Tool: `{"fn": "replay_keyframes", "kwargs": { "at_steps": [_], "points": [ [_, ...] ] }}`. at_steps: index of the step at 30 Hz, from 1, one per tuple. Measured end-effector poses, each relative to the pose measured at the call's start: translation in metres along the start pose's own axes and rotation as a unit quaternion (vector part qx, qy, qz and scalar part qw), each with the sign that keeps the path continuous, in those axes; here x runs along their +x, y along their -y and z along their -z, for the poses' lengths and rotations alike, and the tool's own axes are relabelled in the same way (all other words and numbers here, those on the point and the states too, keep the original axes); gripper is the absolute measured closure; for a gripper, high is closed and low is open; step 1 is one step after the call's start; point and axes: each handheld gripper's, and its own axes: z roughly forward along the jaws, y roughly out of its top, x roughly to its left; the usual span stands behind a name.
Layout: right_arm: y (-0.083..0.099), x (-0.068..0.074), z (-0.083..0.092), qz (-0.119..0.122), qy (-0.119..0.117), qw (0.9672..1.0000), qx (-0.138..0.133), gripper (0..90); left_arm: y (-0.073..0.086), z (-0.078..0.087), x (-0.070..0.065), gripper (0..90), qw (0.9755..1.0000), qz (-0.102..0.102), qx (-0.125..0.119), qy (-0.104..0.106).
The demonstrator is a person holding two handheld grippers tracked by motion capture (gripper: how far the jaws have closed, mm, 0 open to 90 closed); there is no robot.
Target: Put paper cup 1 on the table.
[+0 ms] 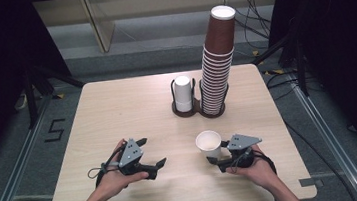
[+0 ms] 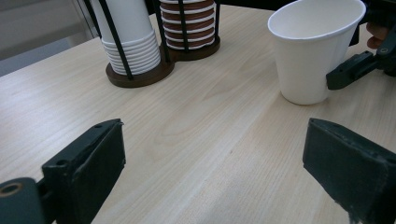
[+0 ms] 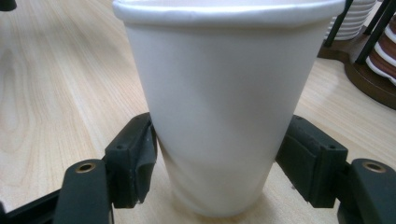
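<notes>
Because our right tongs [image 1: 220, 152] pinch the white paper cup [image 1: 208, 143] low on its thin wall near the worktop's [image 1: 117, 112] front edge (left tongs [image 1: 153, 154] gaping, empty), we judge squeezing harder could crumple or tip it.

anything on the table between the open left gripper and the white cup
No, just bare table: the left gripper view shows plain wood between the left hand-held gripper and the white cup, which the right hand-held gripper clamps.
</notes>
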Motion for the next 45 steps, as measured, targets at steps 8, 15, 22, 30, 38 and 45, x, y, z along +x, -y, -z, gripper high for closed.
{"fn": "replay_keyframes", "kwargs": {
  "at_steps": [8,15,22,30,38,45],
  "points": [
    [0.000,0.001,-0.001,0.002,-0.002,0.9998,0.021,31.3,0.002,-0.001,-0.002,5.5,1.0000,-0.002,0.005,0.002],
    [0.000,0.004,-0.001,-0.002,-0.003,0.9992,0.039,19.6,0.002,-0.003,-0.003,4.3,0.9999,-0.003,0.009,0.007],
    [0.001,0.005,0.004,-0.019,0.001,0.9986,0.049,8.5,0.001,-0.004,-0.004,1.4,0.9998,0.002,0.005,0.017],
    [0.003,0.000,0.025,-0.009,0.012,0.9988,0.047,0.8,-0.005,-0.007,-0.004,0.0,0.9997,0.009,-0.002,0.022],
    [0.004,-0.009,0.048,-0.036,0.027,0.9987,0.026,0.5,-0.008,-0.012,-0.001,0.0,0.9997,0.013,-0.011,0.016],
    [-0.006,-0.023,0.069,-0.035,0.055,0.9978,-0.012,0.5,-0.015,-0.017,0.005,0.0,0.9996,0.014,-0.025,0.008]
  ]
}}
